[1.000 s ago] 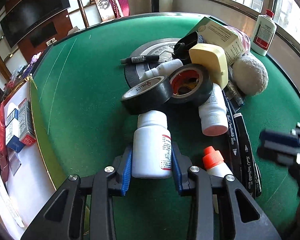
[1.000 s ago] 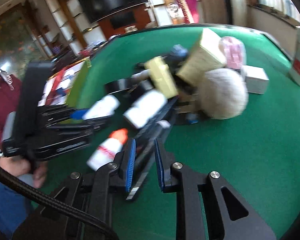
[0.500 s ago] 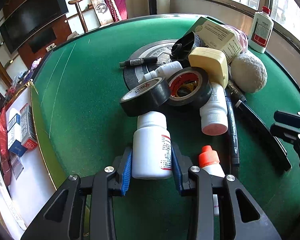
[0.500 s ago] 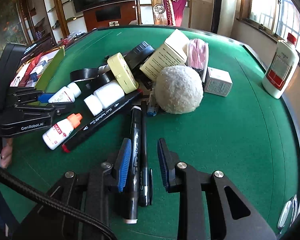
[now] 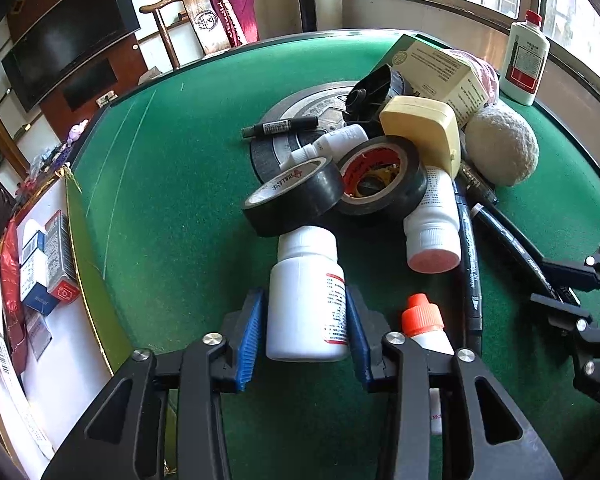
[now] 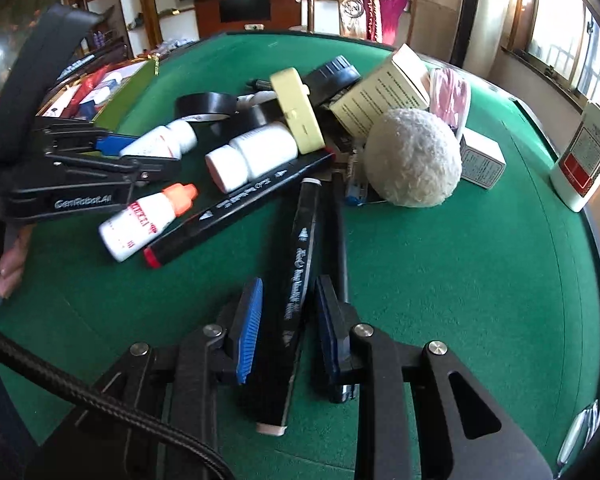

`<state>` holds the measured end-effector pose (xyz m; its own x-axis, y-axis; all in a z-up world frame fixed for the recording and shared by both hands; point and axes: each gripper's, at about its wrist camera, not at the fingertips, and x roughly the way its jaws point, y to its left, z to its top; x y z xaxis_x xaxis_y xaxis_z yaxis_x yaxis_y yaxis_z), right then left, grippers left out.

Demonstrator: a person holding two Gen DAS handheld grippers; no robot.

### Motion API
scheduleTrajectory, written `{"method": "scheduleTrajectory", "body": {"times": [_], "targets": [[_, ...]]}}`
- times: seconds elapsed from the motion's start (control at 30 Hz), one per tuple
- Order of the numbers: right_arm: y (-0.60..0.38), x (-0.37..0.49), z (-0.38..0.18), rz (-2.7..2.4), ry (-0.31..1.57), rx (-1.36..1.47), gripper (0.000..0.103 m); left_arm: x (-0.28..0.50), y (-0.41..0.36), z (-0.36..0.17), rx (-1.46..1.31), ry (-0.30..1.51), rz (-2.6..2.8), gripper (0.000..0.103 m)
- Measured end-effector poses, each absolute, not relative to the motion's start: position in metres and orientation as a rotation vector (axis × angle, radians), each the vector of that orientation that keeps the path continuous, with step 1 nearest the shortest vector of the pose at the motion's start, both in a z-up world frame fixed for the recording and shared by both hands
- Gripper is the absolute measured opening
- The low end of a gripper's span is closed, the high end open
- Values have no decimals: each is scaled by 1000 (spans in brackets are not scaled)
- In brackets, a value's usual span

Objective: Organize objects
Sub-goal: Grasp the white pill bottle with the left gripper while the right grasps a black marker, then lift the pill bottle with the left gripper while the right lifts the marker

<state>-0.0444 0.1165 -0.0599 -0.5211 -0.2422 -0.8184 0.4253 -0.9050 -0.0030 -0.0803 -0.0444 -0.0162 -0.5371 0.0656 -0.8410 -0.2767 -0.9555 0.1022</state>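
White pill bottle (image 5: 306, 304) lies on green worktop (image 5: 172, 208) between left claw (image 5: 305, 330) pads, jaws just widened, gap visible
Right claw (image 6: 288, 328) apart, straddling black marker (image 6: 296, 292): centre pads before closing, avoid neighbouring pen

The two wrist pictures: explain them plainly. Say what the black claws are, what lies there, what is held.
No robot: a person carries two black two-fingered tools with blue pads; a wide-angle camera on each looks forward along it. One picture is from the left tool, the other from the right tool. On the green felt table lies a heap: black tape rolls, white plastic bottles, a cream woolly ball. Both tools' jaws have just been opening: a white pill bottle lies between the left's, a black marker between the right's. Neither is pressed, so nothing is held.
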Motion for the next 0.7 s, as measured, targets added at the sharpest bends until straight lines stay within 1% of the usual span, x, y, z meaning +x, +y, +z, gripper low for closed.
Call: {"method": "scheduleTrajectory", "body": {"times": [0.03, 0.07, 0.13, 0.17, 0.2, 0.23, 0.27, 0.3, 0.33, 0.37, 0.4, 0.43, 0.47, 0.5, 0.53, 0.57, 0.63, 0.7], "targets": [[117, -46, -60, -2434, 288, 1261, 24, -81, -44, -16, -1392, 350, 2586, 46], [115, -47, -60, -2436, 292, 1256, 24, -81, -44, -16, -1391, 376, 2605, 49], [114, -45, -61, -2442, 302, 1250, 25, -82, -43, -17, -1395, 402, 2627, 62], [115, -45, -61, -2448, 292, 1247, 26, -84, -45, -17, -1400, 396, 2631, 63], [116, -44, -61, -2452, 295, 1240, 27, -85, -47, -17, -1406, 372, 2624, 63], [116, -43, -60, -2462, 310, 1240, 32, -87, -49, -18, -1415, 338, 2616, 63], [116, -45, -59, -2474, 312, 1247, 40, -88, -51, -18, -1424, 307, 2611, 63], [118, -46, -59, -2492, 307, 1253, 45, -89, -54, -19, -1434, 277, 2604, 63], [120, -48, -60, -2504, 302, 1257, 55, -89, -55, -19, -1434, 262, 2601, 61], [124, -50, -61, -2502, 265, 1265, 57, -88, -55, -19, -1421, 256, 2596, 58], [125, -50, -60, -2496, 246, 1265, 57, -86, -54, -19, -1406, 251, 2579, 47], [123, -49, -60, -2492, 274, 1256, 48, -85, -51, -18, -1399, 238, 2549, 31], [118, -46, -59, -2469, 285, 1237, 23, -83, -48, -17, -1396, 247, 2540, 30], [113, -42, -58, -2449, 299, 1227, 14, -82, -43, -16, -1388, 285, 2553, 30], [109, -39, -58, -2455, 332, 1217, 12, -79, -41, -16, -1377, 318, 2564, 30], [107, -36, -58, -2468, 351, 1202, 12, -79, -40, -15, -1377, 312, 2557, 30], [112, -39, -58, -2449, 261, 1212, 12, -80, -43, -14, -1392, 240, 2527, 30], [122, -43, -56, -2439, 133, 1214, 12, -81, -45, -12, -1388, 238, 2535, 30]]}}
